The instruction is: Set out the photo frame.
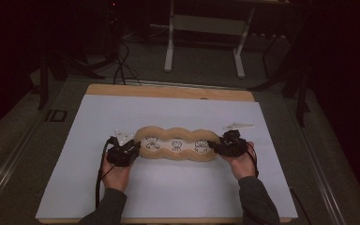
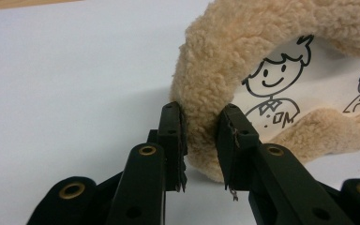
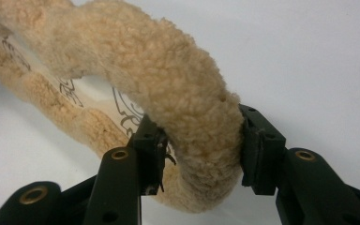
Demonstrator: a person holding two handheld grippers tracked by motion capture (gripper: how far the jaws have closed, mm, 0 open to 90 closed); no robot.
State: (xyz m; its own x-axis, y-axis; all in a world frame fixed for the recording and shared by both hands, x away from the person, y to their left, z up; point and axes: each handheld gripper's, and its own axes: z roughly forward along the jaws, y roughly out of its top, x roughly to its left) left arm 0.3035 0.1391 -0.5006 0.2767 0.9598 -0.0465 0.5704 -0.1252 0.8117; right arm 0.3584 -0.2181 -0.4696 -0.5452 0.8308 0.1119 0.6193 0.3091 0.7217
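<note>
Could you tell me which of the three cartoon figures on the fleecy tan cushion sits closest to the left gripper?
The smiling cartoon figure with tufted hair at the fleecy tan cushion's left end, beside the left gripper; the other two sit farther right.

Right gripper [image 3: 201, 150] — jaws astride fleecy rim [image 3: 187, 98]

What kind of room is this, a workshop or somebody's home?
Probably a lab or recording workspace, not a home: a wooden table covered with a plain white sheet, loose cables on the floor, a bare metal stand behind, and dark surroundings.
</note>
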